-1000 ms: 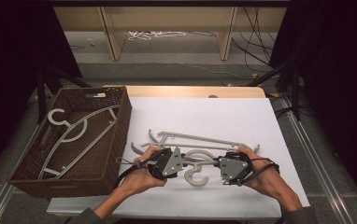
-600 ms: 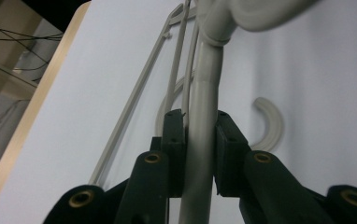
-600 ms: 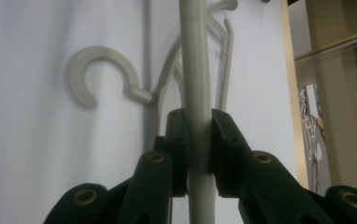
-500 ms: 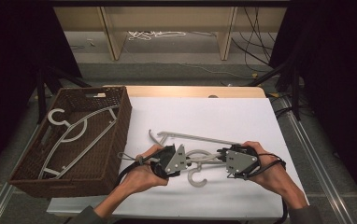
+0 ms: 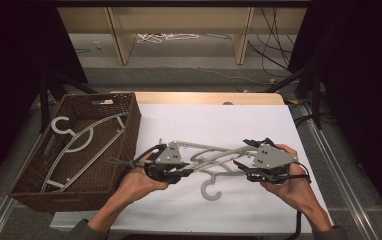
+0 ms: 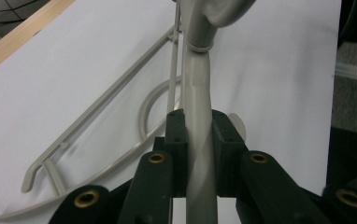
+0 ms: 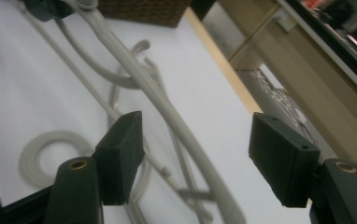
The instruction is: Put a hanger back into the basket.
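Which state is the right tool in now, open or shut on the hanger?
Open. The right tool has just been opening; its pads stand apart, the hanger arm between them untouched.

High view: fixed above the near edge of the desk (image 5: pixel 279 125), facing forward and down; takes in the whole white top, the wicker basket (image 5: pixel 129 117) off its left edge, and floor beyond the far edge.

Left gripper view: very close, looking along its jaws over the desk (image 6: pixel 50 79) toward the wooden far edge.

Right gripper view: close, low, tilted, facing the basket (image 7: pixel 144 11). All three share the grey hanger (image 5: pixel 219 157) (image 6: pixel 197 93) (image 7: pixel 167 107) mid-desk.
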{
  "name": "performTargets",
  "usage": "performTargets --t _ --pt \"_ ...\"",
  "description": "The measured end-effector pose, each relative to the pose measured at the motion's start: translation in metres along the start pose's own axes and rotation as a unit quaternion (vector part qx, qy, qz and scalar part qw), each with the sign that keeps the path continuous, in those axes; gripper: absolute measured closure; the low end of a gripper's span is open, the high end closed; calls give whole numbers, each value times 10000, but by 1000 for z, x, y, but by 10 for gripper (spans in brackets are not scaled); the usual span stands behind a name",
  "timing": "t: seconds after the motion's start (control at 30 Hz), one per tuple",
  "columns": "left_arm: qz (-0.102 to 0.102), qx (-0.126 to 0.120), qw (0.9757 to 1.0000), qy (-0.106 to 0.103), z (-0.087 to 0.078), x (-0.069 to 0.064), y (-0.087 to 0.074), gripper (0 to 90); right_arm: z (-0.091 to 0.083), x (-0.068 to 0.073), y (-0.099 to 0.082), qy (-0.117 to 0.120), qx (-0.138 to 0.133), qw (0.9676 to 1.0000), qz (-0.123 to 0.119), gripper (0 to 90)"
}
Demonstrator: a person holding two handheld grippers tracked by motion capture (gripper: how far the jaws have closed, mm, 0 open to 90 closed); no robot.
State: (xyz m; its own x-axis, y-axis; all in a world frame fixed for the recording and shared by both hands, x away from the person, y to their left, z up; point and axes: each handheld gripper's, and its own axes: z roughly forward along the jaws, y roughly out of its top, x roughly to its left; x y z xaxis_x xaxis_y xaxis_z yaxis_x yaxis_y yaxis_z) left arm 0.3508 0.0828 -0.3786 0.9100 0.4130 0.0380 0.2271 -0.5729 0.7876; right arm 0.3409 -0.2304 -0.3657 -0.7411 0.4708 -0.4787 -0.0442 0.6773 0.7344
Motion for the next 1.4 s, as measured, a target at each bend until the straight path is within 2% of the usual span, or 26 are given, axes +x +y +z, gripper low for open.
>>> performTargets --t 0.03,0.07,0.1,0.13,0.2,0.27,0.3,0.33,0.37,0.4,0.43,0.5,0.53,0.67,0.73,0.77,0.83,0.87,0.93,0.97,1.07,1.2,1.27,1.3,1.33,1.4 --pt "-132 -64 9999 0 -6 3 0 795 -2 0 -1 -39 -74 9998 182 338" --pt "-132 -64 9999 0 -6 3 0 795 -2 0 -1 -39 -74 9998 182 338" --pt "-249 -162 9996 19 -14 7 1 795 -5 0 -4 -62 -203 9986 476 333" --pt "-249 -162 9996 19 -14 7 1 795 -5 0 -4 -62 -203 9986 476 333" --pt "-398 -338 9986 92 -31 12 5 795 -7 3 -10 -87 -270 9964 797 321" --pt "-439 -389 9982 109 -37 13 7 796 -8 5 -12 -69 -303 9955 891 316" --pt "-537 -485 9973 120 -48 17 10 795 -8 6 -13 -49 -313 9952 921 316" --pt "-537 -485 9973 120 -48 17 10 795 -8 7 -14 -67 -309 9951 940 315" --pt "-604 -563 9964 201 -61 19 14 795 -7 8 -15 -73 -320 9948 966 314" --pt "-604 -563 9964 201 -61 19 14 795 -7 8 -15 -73 -320 9948 966 314" --pt "-576 -613 9962 242 -73 20 19 795 -6 10 -17 -12 -309 9944 1014 312" --pt "-523 -655 9961 287 -85 21 25 796 -4 13 -19 26 -285 9942 1040 309" --pt "-523 -655 9961 287 -85 21 25 795 -4 13 -19 26 -285 9942 1040 309" --pt "-499 -713 9954 409 -112 26 32 795 0 19 -22 170 -221 9942 1039 302" --pt "-501 -717 9950 477 -118 27 31 795 1 20 -23 149 -213 9944 1029 300" --pt "-491 -737 9944 579 -128 31 29 795 2 22 -25 158 -187 9941 1055 300" --pt "-546 -751 9933 692 -137 36 24 796 3 23 -26 168 -185 9938 1080 295" --pt "-546 -751 9933 692 -137 36 24 795 3 23 -26 168 -185 9938 1080 295" --pt "-605 -724 9920 839 -146 42 17 796 3 24 -28 201 -141 9937 1092 291" --pt "-616 -682 9908 992 -152 47 11 796 3 24 -28 165 -167 9937 1099 291" --pt "-656 -660 9892 1131 -158 54 3 796 4 25 -29 182 -139 9935 1115 291" --pt "-805 -567 9843 1468 -172 72 -14 796 6 26 -33 183 -93 9933 1139 284" --pt "-781 -496 9838 1538 -176 76 -17 796 6 26 -34 202 -47 9933 1141 278" --pt "-861 -446 9825 1593 -178 79 -21 796 6 26 -35 165 -62 9932 1147 274" --pt "-967 -492 9792 1713 -181 85 -27 796 6 27 -35 165 -80 9932 1152 274" --pt "-989 -450 9784 1756 -185 89 -31 796 6 27 -36 174 -78 9931 1153 273"
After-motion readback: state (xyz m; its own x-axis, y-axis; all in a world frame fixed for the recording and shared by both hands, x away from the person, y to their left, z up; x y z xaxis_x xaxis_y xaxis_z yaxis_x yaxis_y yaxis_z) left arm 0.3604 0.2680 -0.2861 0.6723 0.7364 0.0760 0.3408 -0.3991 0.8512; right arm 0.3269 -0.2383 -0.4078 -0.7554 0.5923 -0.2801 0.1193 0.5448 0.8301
